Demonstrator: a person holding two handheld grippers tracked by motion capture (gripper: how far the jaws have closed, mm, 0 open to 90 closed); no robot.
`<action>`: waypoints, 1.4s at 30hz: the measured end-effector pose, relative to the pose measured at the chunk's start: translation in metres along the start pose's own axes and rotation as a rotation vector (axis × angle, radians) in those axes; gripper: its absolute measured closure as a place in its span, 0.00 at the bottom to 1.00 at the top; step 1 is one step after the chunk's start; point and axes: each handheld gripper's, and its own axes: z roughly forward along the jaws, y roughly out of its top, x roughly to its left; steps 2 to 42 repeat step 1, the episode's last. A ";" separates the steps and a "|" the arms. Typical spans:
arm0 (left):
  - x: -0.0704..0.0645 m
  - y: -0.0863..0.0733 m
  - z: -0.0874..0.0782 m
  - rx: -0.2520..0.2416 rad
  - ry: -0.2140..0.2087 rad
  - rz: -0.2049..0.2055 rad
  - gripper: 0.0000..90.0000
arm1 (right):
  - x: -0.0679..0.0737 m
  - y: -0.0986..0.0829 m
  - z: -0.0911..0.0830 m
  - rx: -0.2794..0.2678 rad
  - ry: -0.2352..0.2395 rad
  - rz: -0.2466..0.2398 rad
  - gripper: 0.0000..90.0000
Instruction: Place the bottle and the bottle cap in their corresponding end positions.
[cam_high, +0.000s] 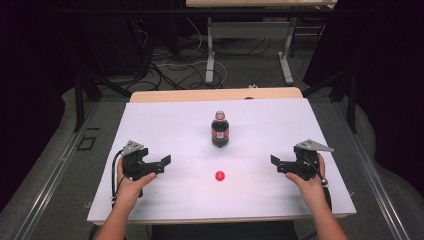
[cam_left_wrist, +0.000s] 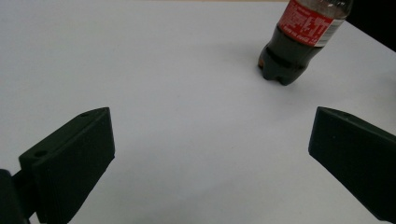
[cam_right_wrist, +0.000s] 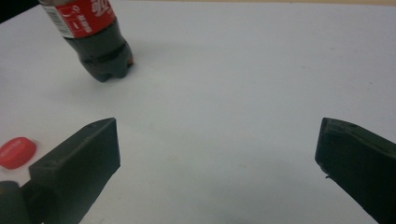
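bottle (cam_high: 220, 131) stands uncapped at frame centre, red cap (cam_high: 219, 175) just below it; left gripper (cam_high: 161, 165) and right gripper (cam_high: 278, 164) wait with jaws spread, empty. next, probably: grasp cap, steady bottle.

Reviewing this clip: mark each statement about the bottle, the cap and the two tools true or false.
1. The bottle stands upright on the white sheet. True.
2. The red cap is screwed onto the bottle. False: it lies on the sheet, on the person's side of the bottle.
3. The left tool is open and holds nothing. True.
4. The right tool is shut on the cap. False: its jaws stand apart, empty, off to the side of the cap.
5. The bottle has a red label. True.
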 end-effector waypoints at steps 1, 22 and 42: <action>0.002 -0.001 -0.001 0.008 0.004 0.001 0.01 | -0.002 -0.001 -0.001 0.010 0.003 0.006 0.00; 0.002 -0.001 -0.001 0.008 0.004 0.001 0.01 | -0.002 -0.001 -0.001 0.010 0.003 0.006 0.00; 0.002 -0.001 -0.001 0.008 0.004 0.001 0.01 | -0.002 -0.001 -0.001 0.010 0.003 0.006 0.00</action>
